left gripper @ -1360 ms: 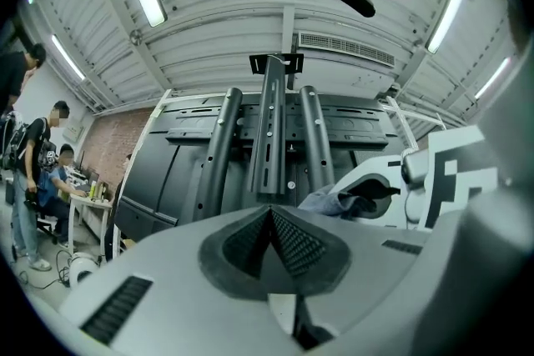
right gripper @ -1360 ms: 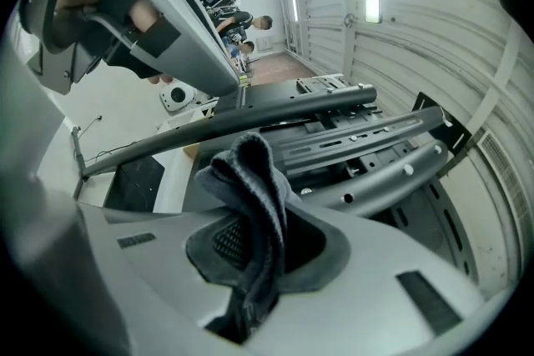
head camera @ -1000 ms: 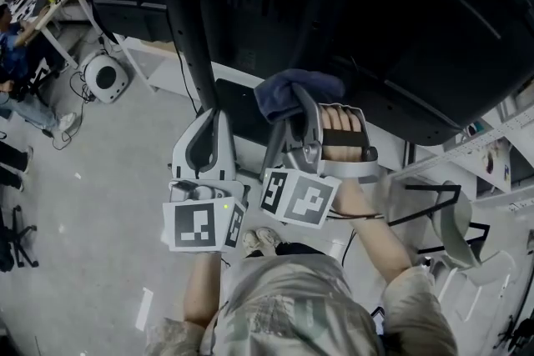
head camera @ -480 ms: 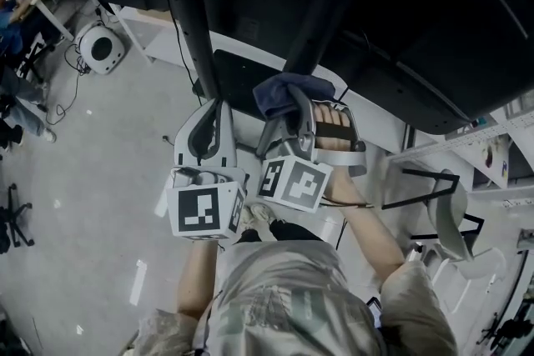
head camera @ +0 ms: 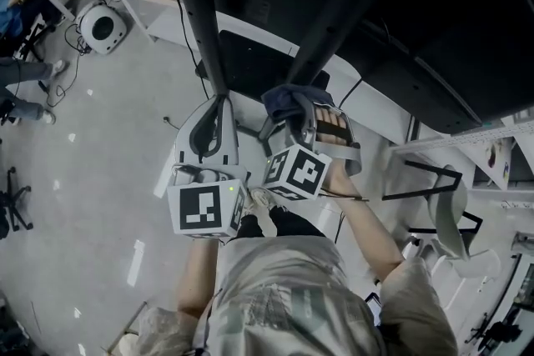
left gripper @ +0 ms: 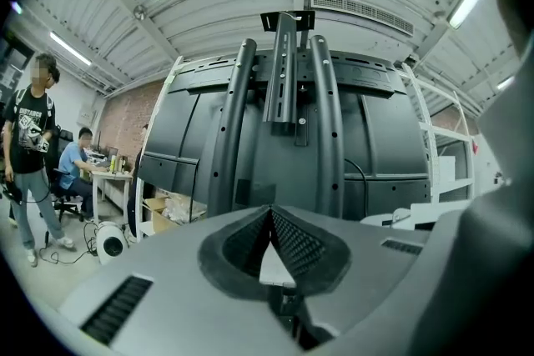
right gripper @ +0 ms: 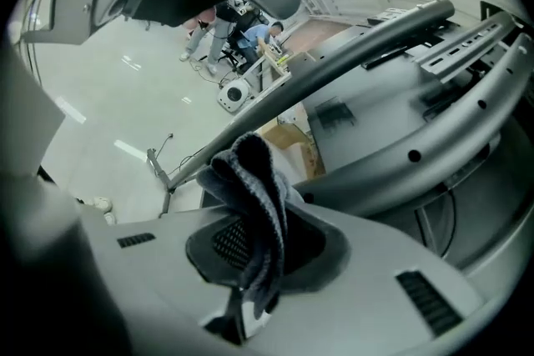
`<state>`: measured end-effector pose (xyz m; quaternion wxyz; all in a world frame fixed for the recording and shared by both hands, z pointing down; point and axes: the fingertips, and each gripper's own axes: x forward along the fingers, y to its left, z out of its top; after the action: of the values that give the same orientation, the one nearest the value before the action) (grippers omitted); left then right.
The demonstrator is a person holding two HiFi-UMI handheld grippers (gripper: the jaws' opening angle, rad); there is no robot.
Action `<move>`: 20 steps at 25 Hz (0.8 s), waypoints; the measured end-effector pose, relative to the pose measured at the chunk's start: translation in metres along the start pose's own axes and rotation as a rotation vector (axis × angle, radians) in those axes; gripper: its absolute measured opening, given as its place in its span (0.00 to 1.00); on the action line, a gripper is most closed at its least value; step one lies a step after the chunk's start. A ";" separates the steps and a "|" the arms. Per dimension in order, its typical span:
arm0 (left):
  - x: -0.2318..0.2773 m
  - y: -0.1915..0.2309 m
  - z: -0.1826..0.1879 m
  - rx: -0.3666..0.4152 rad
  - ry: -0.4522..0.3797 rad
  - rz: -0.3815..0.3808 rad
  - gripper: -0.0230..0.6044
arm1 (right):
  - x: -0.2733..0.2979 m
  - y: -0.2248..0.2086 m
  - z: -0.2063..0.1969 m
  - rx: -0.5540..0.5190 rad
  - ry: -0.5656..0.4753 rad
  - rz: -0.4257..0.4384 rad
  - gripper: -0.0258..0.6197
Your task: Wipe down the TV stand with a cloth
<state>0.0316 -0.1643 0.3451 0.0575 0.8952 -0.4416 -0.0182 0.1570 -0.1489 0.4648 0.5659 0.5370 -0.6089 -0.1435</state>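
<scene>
A cardboard box (left gripper: pixel 167 213) is sitting ahead and to the left of the left tool (left gripper: pixel 271 217), holding pale crumpled material too small to identify. The left tool's jaws are pressing together at their tips with nothing between them, pointing at the dark posts of the TV stand (left gripper: pixel 327 121). The right tool (right gripper: pixel 259 217) is pinching a folded dark cloth (right gripper: pixel 250 171), which is bunching out past the jaw tips near a slanting post of the stand; contact cannot be told.
</scene>
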 end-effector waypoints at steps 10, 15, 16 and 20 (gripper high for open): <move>-0.004 0.013 -0.038 -0.020 0.083 0.030 0.06 | 0.042 0.065 -0.027 -0.003 0.073 0.118 0.13; -0.008 0.023 -0.058 -0.037 0.113 0.048 0.06 | 0.065 0.100 -0.042 -0.013 0.112 0.173 0.13; -0.008 0.027 -0.063 -0.039 0.117 0.050 0.06 | 0.070 0.106 -0.043 -0.014 0.119 0.177 0.13; -0.020 0.035 -0.089 -0.074 0.194 0.081 0.06 | 0.085 0.132 -0.051 -0.012 0.141 0.225 0.13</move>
<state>-0.0009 -0.1616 0.4377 0.1339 0.8714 -0.4687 0.0545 0.1533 -0.1457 0.6297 0.6230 0.4705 -0.6233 -0.0447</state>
